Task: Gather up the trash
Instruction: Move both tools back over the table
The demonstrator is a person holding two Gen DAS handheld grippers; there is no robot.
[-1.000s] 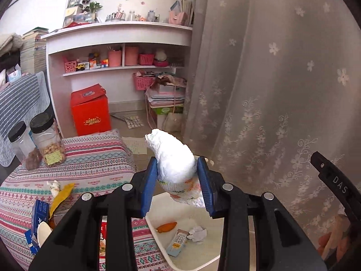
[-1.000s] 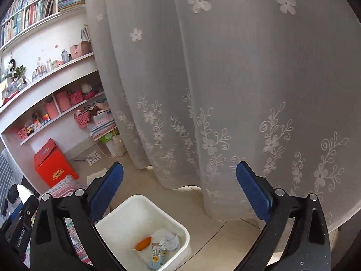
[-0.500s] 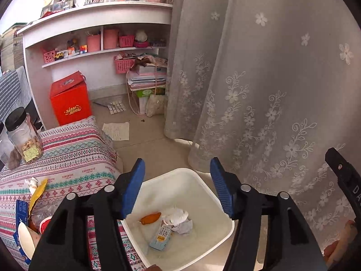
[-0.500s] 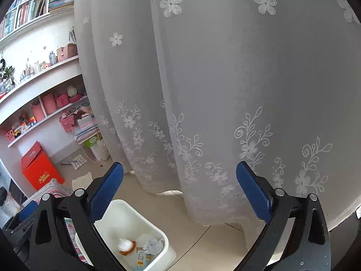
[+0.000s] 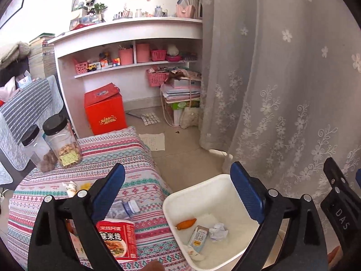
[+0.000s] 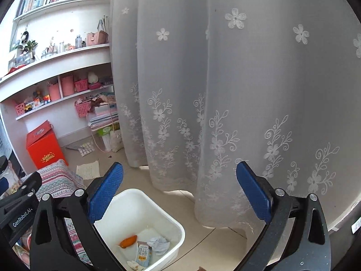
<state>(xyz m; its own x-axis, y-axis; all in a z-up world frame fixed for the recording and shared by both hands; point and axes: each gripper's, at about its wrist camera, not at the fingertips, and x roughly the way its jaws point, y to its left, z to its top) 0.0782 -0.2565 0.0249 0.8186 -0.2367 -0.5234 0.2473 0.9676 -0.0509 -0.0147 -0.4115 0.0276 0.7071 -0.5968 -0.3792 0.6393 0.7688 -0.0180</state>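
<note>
A white bin (image 5: pixel 191 186) stands on the floor beside the striped-cloth table (image 5: pixel 140 158). In it lie an orange scrap (image 5: pixel 186 223), a small carton (image 5: pixel 198 236), a crumpled paper (image 5: pixel 217 231) and a white wad (image 5: pixel 196 254). My left gripper (image 5: pixel 178 190) hovers over the bin's near rim, its jaws opening wide with nothing between them. On the table lie a red noodle cup (image 5: pixel 117 237), a plastic bottle (image 5: pixel 123 206) and a tissue scrap (image 5: pixel 71 186). My right gripper (image 6: pixel 179 187) stands open and empty above the bin (image 6: pixel 173 222), facing the curtain.
A sheer flowered curtain (image 5: pixel 282 90) hangs just right of the bin. Two black-lidded jars (image 5: pixel 65 144) stand at the table's far end. A red box (image 5: pixel 105 110), a paper sheet (image 5: pixel 154 141) and stacked papers (image 5: pixel 180 94) sit on the floor below the white shelves (image 5: pixel 135 43).
The left gripper let go of the white wad, which dropped into the bin, and its jaws spread wide. The left view swung right, then back toward the table. The right gripper stayed open.
</note>
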